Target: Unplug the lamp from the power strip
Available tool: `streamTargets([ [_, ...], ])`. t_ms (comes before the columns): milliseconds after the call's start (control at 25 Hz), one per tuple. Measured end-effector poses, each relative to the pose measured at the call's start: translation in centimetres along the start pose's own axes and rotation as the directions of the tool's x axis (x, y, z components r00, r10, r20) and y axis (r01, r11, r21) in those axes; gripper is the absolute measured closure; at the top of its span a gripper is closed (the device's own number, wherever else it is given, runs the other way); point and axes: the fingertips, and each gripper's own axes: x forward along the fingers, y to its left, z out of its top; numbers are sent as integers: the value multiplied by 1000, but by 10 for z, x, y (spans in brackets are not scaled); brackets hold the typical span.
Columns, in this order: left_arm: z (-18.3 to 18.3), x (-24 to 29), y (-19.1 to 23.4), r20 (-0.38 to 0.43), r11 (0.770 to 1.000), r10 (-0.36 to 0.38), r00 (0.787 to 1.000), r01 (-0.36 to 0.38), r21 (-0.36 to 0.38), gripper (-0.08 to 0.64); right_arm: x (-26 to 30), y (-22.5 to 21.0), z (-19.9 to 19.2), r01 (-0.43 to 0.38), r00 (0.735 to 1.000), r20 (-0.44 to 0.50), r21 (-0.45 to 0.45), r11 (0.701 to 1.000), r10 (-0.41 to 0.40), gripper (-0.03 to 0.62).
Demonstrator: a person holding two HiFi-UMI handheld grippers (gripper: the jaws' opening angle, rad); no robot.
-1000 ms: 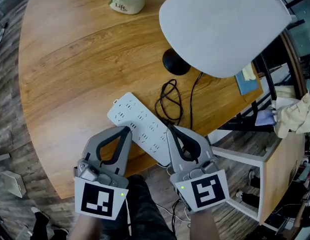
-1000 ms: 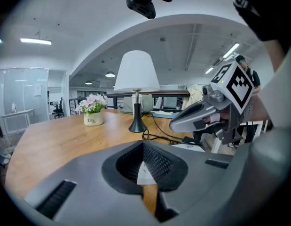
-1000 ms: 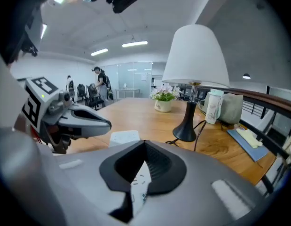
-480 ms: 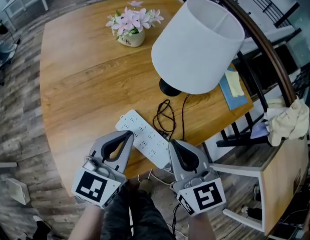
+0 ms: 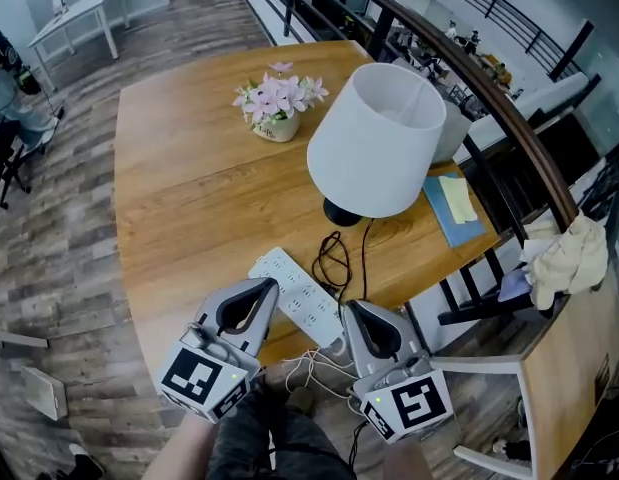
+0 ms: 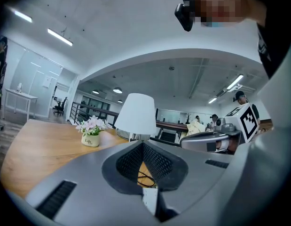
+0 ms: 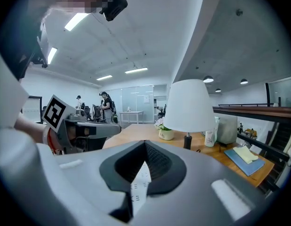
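Observation:
The lamp [image 5: 374, 138] with its white shade stands on the round wooden table [image 5: 179, 198], its black base [image 5: 341, 211] beside a coiled black cord [image 5: 334, 258]. The white power strip [image 5: 299, 293] lies near the table's front edge. My left gripper [image 5: 272, 285] is shut and empty, held above the strip's near left side. Just right of the strip's near end my right gripper [image 5: 349, 306] is also shut and empty, hiding where the cord meets the strip. In the left gripper view the shut gripper [image 6: 143, 143] faces the lamp [image 6: 136, 114]. The right gripper [image 7: 145, 142] faces the lamp [image 7: 188, 106] too.
A pot of pink flowers [image 5: 279, 103] stands at the back of the table. A blue notebook [image 5: 451, 208] lies at the right edge, near a white jug [image 5: 451, 128]. A chair [image 5: 469, 308] and a cabinet with a beige cloth [image 5: 564, 253] are right of the table. White cables [image 5: 309, 363] hang off the front edge.
Both grippers have risen, still shut, and now sit higher above the strip. The head view has pulled back and shows the whole table.

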Motion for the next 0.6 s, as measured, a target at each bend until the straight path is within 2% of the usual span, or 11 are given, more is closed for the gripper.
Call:
streamTargets([
  [120,15,-9,-1,41,1000,8,999,-9,23,565,-9,2,14,2,1000,23,-7,1000,-2,584],
  [600,60,-42,-10,93,999,12,996,-16,49,565,-35,20,62,-1,994,105,-43,999,6,584],
])
